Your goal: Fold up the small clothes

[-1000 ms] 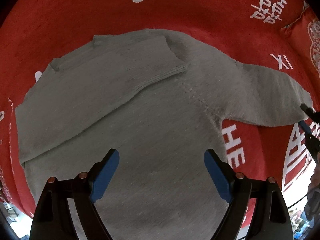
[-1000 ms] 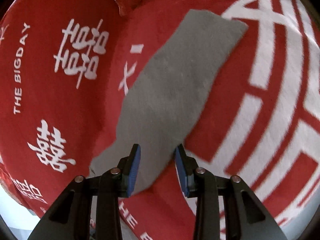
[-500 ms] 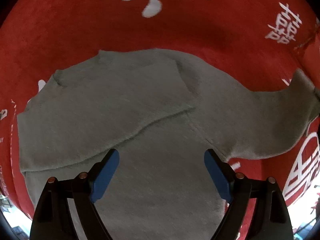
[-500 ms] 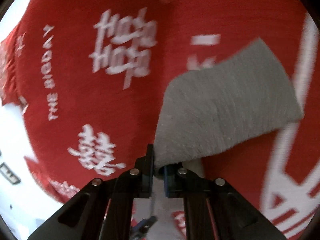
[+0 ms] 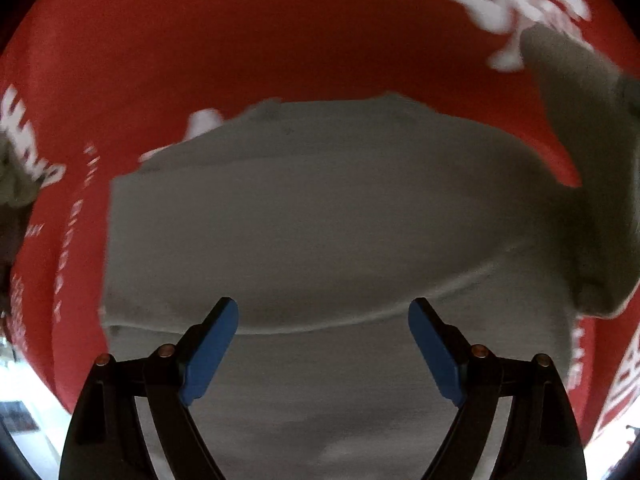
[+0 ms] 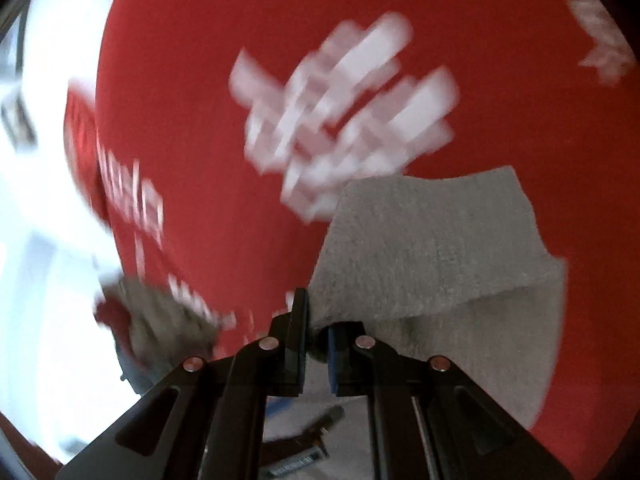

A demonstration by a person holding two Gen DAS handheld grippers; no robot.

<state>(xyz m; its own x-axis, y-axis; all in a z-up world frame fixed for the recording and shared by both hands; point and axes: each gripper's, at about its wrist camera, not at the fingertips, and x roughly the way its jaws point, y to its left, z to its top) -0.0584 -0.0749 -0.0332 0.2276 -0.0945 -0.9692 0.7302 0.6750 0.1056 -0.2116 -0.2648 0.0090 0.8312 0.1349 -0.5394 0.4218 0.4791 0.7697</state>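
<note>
Sweater (image 5: 320, 220): grey knit, spread flat on the red printed blanket (image 5: 240, 40) so its sleeves can fold across the body.
Right sleeve (image 6: 432, 240): lifted clear of the blanket, cuff pinched in the right gripper (image 6: 316, 344), whose jaws have just closed on it.
Left gripper (image 5: 323, 344): wide apart, empty, hovering over the lower body, likely ready to pin it.

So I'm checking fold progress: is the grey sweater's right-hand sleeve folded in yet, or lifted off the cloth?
Lifted, not yet folded in. The right gripper is shut on the sleeve's end, and the sleeve rises above the red cloth beside the sweater body.
</note>
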